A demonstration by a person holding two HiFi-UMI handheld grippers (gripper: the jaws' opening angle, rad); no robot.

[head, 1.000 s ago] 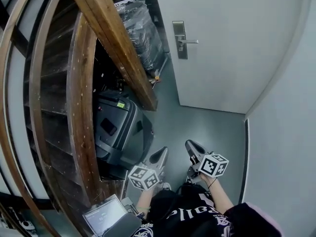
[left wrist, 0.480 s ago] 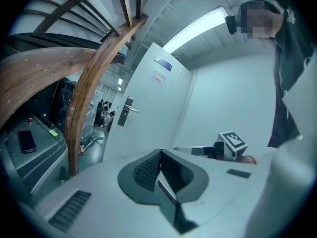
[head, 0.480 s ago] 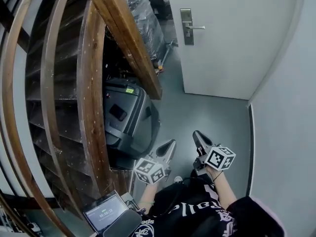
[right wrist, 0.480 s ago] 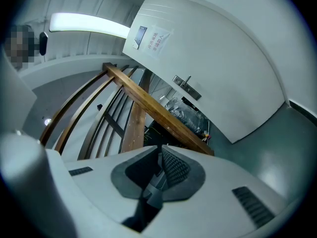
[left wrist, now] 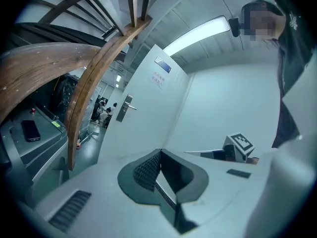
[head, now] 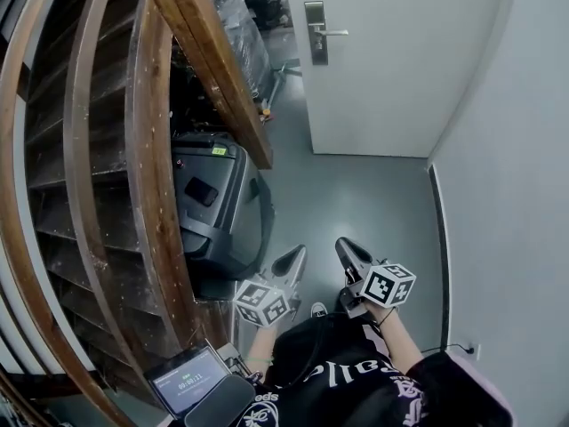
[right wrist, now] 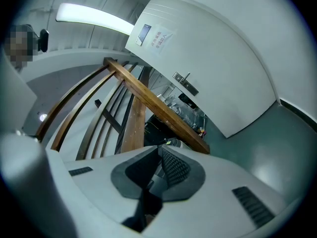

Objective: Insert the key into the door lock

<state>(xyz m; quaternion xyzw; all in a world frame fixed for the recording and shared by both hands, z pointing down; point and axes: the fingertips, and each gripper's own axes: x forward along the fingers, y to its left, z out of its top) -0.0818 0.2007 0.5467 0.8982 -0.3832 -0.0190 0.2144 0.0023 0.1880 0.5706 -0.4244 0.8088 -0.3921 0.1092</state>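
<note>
The white door (head: 391, 60) stands at the top of the head view, with a metal lock plate (head: 315, 34) and lever handle (head: 332, 32) at its left edge. Far below it, in front of the person's body, my left gripper (head: 296, 254) and right gripper (head: 342, 245) are held side by side above the grey floor. Each has its jaws shut tip to tip. No key shows in any view. The left gripper view has the lock plate (left wrist: 127, 104) far ahead, beyond the left gripper (left wrist: 160, 152). The right gripper view shows the right gripper (right wrist: 159, 150) and the distant lock plate (right wrist: 185, 83).
A curved wooden stair stringer (head: 209, 60) and its steps fill the left. A dark case (head: 213, 207) stands under the stairs, with wrapped goods (head: 236, 34) behind it. A small screen (head: 187, 382) sits at the bottom left. A white wall (head: 507, 194) closes the right side.
The head view has shifted, so the door and lock now sit slightly more left and higher. Both grippers stay shut and side by side, almost unmoved.
</note>
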